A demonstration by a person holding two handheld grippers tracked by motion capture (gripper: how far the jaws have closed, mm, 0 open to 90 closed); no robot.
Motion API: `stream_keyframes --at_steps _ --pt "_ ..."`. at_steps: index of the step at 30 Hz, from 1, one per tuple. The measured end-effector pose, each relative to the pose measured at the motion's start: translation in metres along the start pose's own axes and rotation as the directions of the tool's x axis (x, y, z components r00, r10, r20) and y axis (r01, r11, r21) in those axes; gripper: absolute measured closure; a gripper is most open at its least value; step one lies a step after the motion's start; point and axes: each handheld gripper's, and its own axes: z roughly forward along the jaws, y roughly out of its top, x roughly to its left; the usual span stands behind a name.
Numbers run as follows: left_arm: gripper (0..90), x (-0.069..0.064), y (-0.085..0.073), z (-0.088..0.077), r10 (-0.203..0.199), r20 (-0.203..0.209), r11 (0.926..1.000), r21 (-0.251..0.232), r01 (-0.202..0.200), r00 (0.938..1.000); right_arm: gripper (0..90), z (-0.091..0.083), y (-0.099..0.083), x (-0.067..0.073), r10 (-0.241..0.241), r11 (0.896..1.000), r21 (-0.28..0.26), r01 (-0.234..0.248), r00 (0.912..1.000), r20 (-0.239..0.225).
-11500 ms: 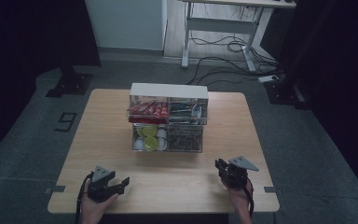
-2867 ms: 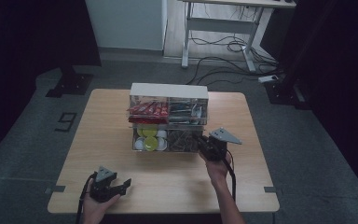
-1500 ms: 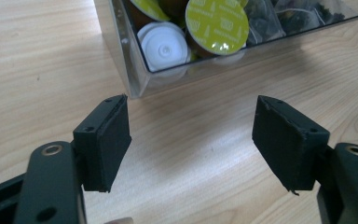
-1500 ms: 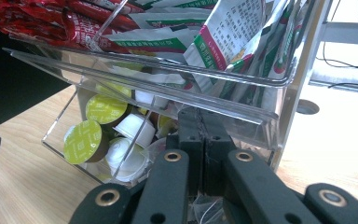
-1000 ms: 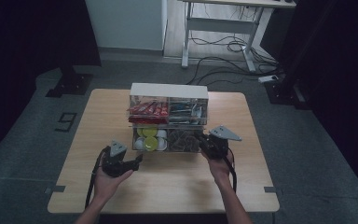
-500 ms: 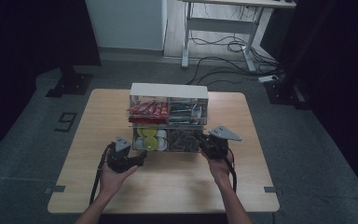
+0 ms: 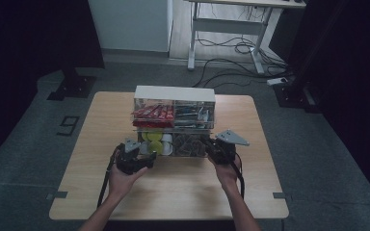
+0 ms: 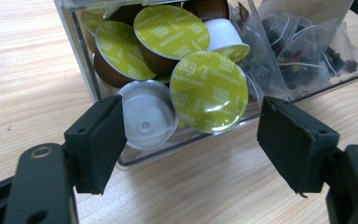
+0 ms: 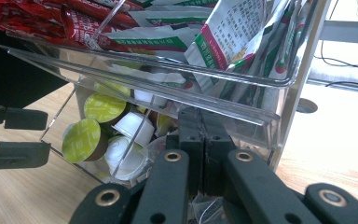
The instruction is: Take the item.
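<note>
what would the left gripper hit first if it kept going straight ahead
Probably the coffee capsules at the open front of the clear organizer's lower bin: the left gripper's open jaws frame a white and a green-lidded one. Depth is unclear.

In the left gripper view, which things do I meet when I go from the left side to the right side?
Left pad → white capsule → green-lidded capsule → right pad.

Dim room, grey floor [image 7: 38, 144]. Light wooden table [image 7: 183, 192] at centre. Far side: white wall panel [image 7: 130, 24] and a white-framed desk [image 7: 231, 24], with black cables [image 7: 231, 57] loose on the floor below. Black stand base [image 7: 72, 86] far left. Dark drapes both sides.
</note>
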Motion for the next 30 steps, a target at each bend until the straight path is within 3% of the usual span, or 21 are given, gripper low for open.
stream_keyframes --at_steps 30 --pt "22.7 -0.01 0.012 0.031 0.002 -0.011 0.9998 0.018 -0.001 0.9999 88.7 0.0 0.0 0.0 -0.001 1.0 -0.001 0.001 1.0 -0.001"
